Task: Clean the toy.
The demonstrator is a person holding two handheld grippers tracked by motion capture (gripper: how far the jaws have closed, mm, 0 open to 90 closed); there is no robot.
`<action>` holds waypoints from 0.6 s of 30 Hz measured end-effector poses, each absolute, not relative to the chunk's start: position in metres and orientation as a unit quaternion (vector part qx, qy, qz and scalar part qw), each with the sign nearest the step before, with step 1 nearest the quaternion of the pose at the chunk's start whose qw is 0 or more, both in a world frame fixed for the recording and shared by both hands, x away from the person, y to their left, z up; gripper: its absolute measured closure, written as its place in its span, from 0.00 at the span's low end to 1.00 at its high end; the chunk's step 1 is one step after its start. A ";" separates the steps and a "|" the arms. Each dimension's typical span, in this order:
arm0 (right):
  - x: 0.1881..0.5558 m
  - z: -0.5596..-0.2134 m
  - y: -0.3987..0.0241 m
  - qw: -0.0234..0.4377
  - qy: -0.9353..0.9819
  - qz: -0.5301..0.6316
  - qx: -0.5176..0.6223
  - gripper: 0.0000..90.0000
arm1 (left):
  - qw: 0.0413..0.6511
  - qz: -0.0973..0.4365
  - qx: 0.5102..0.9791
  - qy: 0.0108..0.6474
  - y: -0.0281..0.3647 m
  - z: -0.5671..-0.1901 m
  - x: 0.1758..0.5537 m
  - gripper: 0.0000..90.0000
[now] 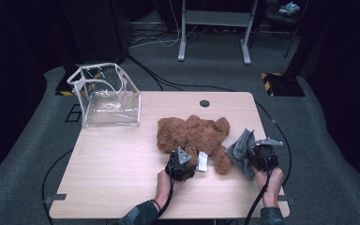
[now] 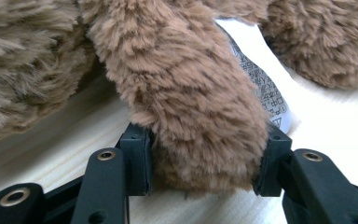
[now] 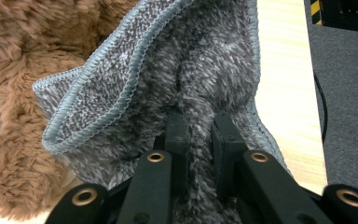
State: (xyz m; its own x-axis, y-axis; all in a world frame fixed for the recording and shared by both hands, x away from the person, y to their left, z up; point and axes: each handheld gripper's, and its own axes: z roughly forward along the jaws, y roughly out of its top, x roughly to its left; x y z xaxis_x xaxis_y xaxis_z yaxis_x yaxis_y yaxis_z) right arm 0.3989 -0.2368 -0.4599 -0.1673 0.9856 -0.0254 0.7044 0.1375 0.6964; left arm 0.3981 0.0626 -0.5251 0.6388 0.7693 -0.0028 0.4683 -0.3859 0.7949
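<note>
While lying crosswise, teddy bear (image 1: 192,136), leg in left claw (image 1: 180,165), right claw (image 1: 258,157) pinching grey cloth (image 1: 241,147).

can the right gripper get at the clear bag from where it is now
Probably not as things stand. The right gripper is shut on the grey cloth at the table's right edge, and the clear bag sits at the far left corner, with the teddy bear lying between them.
</note>
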 end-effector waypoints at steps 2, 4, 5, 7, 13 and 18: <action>0.399 -0.461 -0.237 0.251 0.710 0.280 0.595 0.88 | 0.400 0.194 0.808 0.386 0.060 -0.525 0.399 0.53; 0.399 -0.460 -0.238 0.251 0.710 0.281 0.595 0.88 | 0.399 0.193 0.808 0.388 0.059 -0.525 0.401 0.45; 0.398 -0.460 -0.238 0.251 0.711 0.278 0.595 0.88 | 0.400 0.195 0.805 0.391 0.057 -0.524 0.401 0.45; 0.398 -0.460 -0.238 0.251 0.707 0.279 0.599 0.88 | 0.397 0.194 0.807 0.391 0.053 -0.524 0.402 0.49; 0.397 -0.459 -0.238 0.253 0.710 0.280 0.595 0.88 | 0.406 0.199 0.802 0.391 0.051 -0.525 0.402 0.74; 0.397 -0.459 -0.238 0.253 0.709 0.281 0.595 0.88 | 0.437 0.210 0.790 0.376 0.055 -0.516 0.401 0.80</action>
State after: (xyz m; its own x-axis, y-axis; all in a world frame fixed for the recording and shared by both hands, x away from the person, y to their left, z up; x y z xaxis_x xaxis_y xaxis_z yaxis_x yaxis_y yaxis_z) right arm 0.3969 -0.2384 -0.4591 -0.1646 0.9861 -0.0240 0.7021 0.1342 0.6994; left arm 0.4014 0.0554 -0.5164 0.6288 0.7775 0.0036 0.4103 -0.3358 0.8479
